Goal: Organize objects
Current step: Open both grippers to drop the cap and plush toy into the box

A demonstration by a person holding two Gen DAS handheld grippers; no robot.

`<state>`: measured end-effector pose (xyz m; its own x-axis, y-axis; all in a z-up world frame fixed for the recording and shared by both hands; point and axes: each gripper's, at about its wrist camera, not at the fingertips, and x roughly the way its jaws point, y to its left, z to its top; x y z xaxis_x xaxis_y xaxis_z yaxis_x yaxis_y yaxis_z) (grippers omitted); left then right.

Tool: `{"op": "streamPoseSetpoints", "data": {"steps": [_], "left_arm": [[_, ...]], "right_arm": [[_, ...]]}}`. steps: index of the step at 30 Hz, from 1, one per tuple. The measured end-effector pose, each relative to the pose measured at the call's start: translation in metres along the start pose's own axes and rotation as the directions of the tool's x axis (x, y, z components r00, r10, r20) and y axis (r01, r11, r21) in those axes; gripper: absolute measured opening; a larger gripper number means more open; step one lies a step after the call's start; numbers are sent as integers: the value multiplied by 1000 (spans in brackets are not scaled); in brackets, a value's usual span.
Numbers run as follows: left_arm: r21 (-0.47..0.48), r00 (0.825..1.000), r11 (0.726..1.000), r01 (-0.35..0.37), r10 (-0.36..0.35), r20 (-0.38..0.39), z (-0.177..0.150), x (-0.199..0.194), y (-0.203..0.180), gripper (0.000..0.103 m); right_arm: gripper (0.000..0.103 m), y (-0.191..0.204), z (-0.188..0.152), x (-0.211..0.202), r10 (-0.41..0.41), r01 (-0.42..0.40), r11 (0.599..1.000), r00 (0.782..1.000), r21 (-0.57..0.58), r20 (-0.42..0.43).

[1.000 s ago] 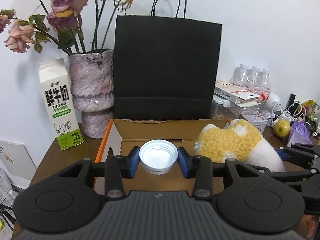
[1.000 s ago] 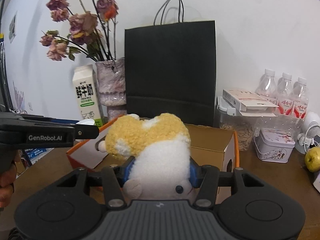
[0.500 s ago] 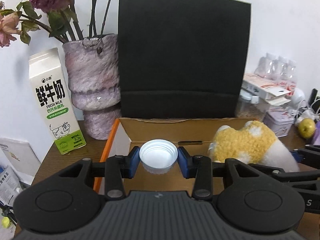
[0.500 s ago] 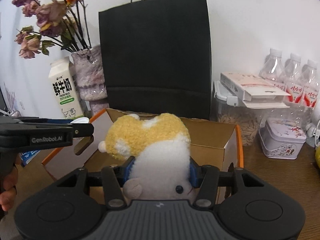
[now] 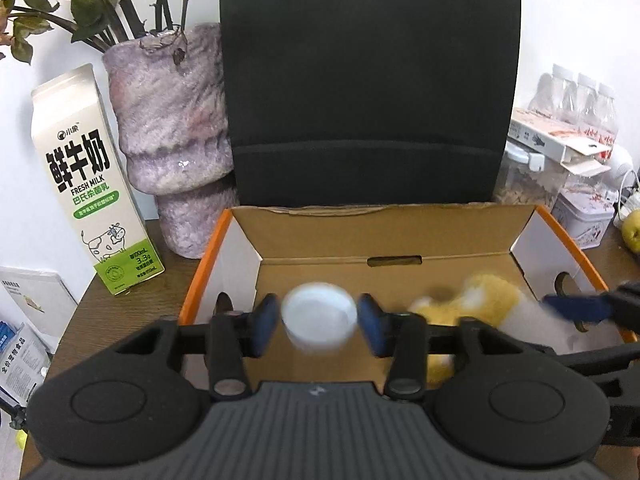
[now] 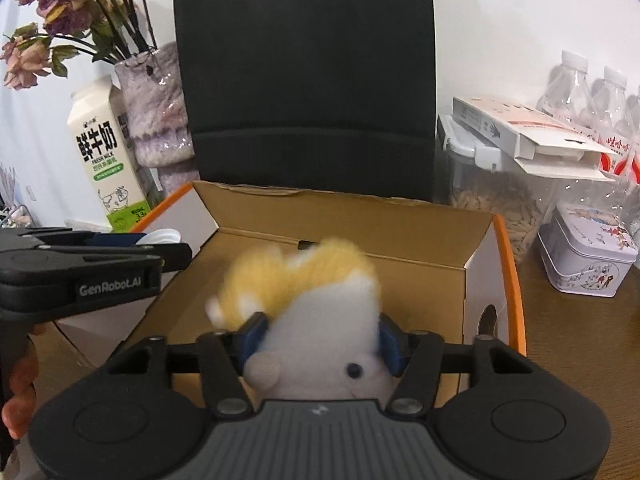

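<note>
Our left gripper (image 5: 319,325) has its blue pads clamped on a white plastic cap (image 5: 319,322), blurred, held above the near left part of the open cardboard box (image 5: 384,236). Our right gripper (image 6: 320,340) squeezes a yellow-and-white plush toy (image 6: 316,300) at its white body, low over the box's right half; the toy is blurred too. On the milk carton (image 5: 86,184) left of the box we read "FRESH MILK", large Chinese characters and "3.3g". In the right wrist view, the side of the left gripper reads "GenRobot.AI". Behind the box stand a black paper bag (image 5: 368,80) and a mottled purple vase (image 5: 172,132); print on the bottles (image 6: 592,92) is too small to read.
</note>
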<state>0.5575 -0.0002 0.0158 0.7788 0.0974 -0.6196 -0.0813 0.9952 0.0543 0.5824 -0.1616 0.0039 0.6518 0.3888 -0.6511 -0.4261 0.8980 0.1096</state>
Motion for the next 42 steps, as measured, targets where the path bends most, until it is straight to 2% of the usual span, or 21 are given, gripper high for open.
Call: {"op": "streamPoseSetpoints", "data": {"steps": [1,2,3,9,21,29,42], "left_arm": [[0,1000,1000,-7,7,2,-1,0,0,92],[-2,1000,1000,-17,17,10,-2,0,0,103],[-3,999,1000,-25,25,24,-3,-2,0,103],[-19,1000,1000,-14,14,12,-2,-2,5,103],[-43,999,999,-25,26,20,-6,-18,10,103],[-51,999,998,-38,40,30,-13,-45,8,103],[-86,997,995,-45,50,58,-33,-109,1,103]], "right_arm": [[85,-1,0,0,-4,4,1000,1000,5,1],[100,-1,0,-1,-11,11,1000,1000,4,4],[103,-1,-1,-2,-23,23,1000,1000,-2,11],[103,0,-2,-3,-57,57,998,998,-24,10],[103,6,-5,-17,-58,59,998,998,-25,17],[103,11,-7,-42,-63,64,998,997,-16,53],[103,28,-25,-103,-57,62,997,993,-44,102]]}}
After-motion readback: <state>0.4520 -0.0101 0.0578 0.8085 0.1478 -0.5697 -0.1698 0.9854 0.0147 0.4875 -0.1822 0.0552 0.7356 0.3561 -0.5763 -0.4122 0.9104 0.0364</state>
